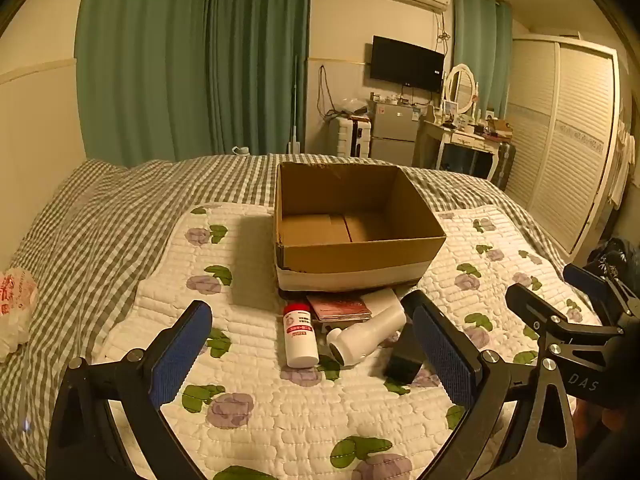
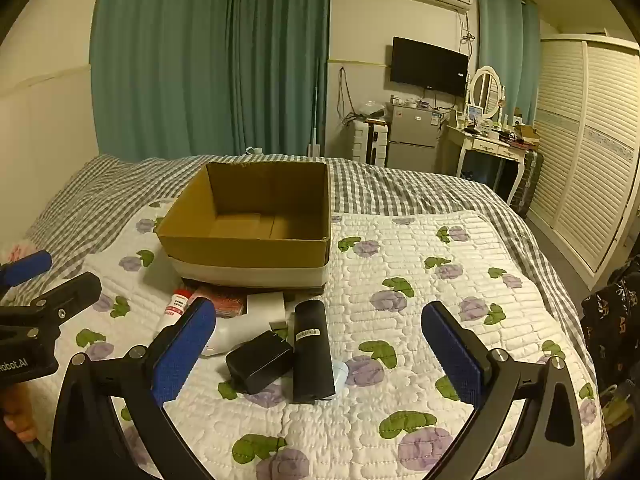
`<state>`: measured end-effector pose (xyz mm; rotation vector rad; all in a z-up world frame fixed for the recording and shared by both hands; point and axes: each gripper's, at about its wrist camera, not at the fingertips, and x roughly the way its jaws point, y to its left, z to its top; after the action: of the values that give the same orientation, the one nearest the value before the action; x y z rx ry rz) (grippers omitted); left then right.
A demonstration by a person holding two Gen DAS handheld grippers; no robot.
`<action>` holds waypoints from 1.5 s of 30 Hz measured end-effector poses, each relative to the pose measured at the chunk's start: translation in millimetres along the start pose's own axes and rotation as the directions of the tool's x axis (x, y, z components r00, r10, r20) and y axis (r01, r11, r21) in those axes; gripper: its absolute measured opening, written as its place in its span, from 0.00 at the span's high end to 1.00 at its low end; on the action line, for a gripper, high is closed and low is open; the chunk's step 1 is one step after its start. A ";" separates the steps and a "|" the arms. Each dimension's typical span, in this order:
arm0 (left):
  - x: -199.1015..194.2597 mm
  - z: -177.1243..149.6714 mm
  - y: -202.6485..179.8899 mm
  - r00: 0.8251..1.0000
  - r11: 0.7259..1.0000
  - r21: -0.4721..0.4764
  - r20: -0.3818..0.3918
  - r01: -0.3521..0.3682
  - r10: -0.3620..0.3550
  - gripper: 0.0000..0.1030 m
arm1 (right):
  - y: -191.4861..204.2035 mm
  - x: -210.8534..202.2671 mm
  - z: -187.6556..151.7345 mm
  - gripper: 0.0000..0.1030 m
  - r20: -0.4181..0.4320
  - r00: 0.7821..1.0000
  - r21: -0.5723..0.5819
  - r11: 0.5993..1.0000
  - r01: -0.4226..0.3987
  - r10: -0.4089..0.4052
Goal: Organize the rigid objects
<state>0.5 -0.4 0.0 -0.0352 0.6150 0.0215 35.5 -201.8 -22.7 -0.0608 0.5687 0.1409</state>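
Observation:
An open, empty cardboard box (image 1: 352, 256) (image 2: 248, 246) sits on the quilted bed. In front of it lie a white bottle with a red cap (image 1: 299, 334) (image 2: 177, 303), a white bottle on its side (image 1: 366, 334), a reddish booklet (image 1: 340, 308) (image 2: 222, 300), a black power adapter (image 1: 404, 354) (image 2: 260, 362) and a tall black case (image 2: 312, 354). My left gripper (image 1: 316, 354) is open, hovering just short of the bottles. My right gripper (image 2: 320, 354) is open, with the adapter and the black case between its fingers.
The flowered quilt (image 2: 420, 280) lies over a grey checked sheet (image 1: 100, 216). A plastic bag (image 1: 14, 308) lies at the bed's left edge. Curtains, a fridge, a dresser and a wardrobe stand beyond the bed.

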 end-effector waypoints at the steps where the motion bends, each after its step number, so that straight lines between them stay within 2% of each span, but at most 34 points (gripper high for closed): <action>1: 0.0 0.2 0.1 1.000 1.000 -0.002 0.001 0.002 -0.002 0.00 | 0.1 -0.3 0.1 0.00 0.003 1.000 0.003 1.000 -0.004 0.004; 8: -3.5 -3.2 0.6 1.000 1.000 0.004 0.028 -0.003 0.003 0.00 | 1.1 -1.0 1.2 0.00 0.003 1.000 0.010 1.000 -0.007 0.007; 45: 4.2 -2.8 2.6 1.000 1.000 -0.003 -0.007 -0.017 0.017 0.00 | 10.0 3.0 3.0 0.00 -0.011 1.000 -0.011 1.000 -0.023 0.023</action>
<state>2.2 2.2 -4.8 -0.0335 0.6221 0.0386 38.1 -191.3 -22.0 -0.0656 0.5795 0.1663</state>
